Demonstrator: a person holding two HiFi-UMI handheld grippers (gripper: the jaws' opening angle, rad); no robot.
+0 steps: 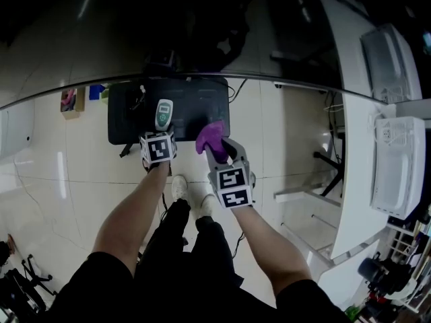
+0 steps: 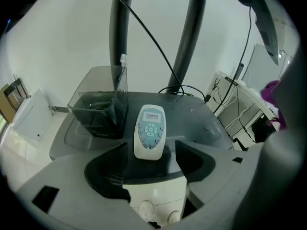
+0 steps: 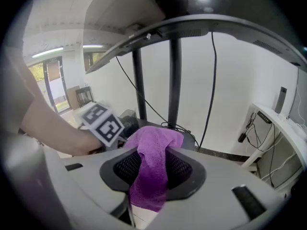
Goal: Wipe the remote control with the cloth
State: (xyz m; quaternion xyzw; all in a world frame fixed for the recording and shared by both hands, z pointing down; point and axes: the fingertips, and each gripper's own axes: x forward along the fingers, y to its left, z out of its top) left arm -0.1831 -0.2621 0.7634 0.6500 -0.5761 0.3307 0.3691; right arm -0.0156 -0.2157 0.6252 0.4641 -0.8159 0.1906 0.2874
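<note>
The left gripper [image 2: 149, 163] stands with its jaws wide apart and nothing pinched. The remote control [image 2: 150, 131] lies face up on the dark tabletop [image 2: 201, 123] just ahead of them. Its near end reaches in between the jaw tips, with neither pad pressing on it as far as the left gripper view shows. A clear container [image 2: 98, 107] sits beyond the left jaw. Further right, the right gripper [image 3: 152, 164] is clamped on the purple cloth [image 3: 153, 143], which bunches above its jaws and hangs down between them, near the remote but apart from it. I judge that the cloth is in hand but has not yet met the remote, so the whole wipe remains.
</note>
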